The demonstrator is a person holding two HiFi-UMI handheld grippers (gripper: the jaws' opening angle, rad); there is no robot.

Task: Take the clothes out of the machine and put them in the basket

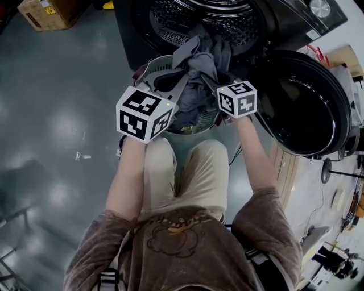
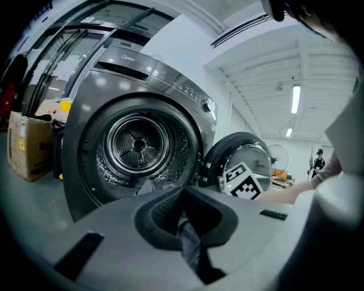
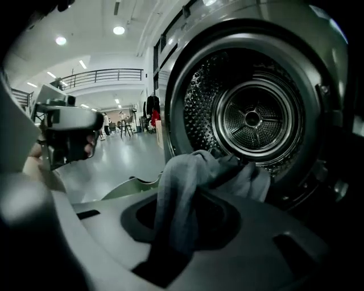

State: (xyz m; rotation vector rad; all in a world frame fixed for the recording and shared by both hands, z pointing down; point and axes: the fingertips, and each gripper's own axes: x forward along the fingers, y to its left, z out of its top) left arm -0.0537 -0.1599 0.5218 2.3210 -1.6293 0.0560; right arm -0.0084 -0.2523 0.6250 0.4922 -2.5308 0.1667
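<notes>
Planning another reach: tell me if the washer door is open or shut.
Open. The door stands swung wide beside the machine, and the drum shows, with grey clothing trailing out.

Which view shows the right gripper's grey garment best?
Right gripper view: the grey garment fills its jaws, trailing from the drum. Head view shows it from above; left gripper view, almost nothing.

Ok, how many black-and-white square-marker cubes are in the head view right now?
2. The left cube sits over the near-left rim of the pale green plastic basket. The right cube is beside the grey garment hanging from the steel drum. None appears hidden.
</notes>
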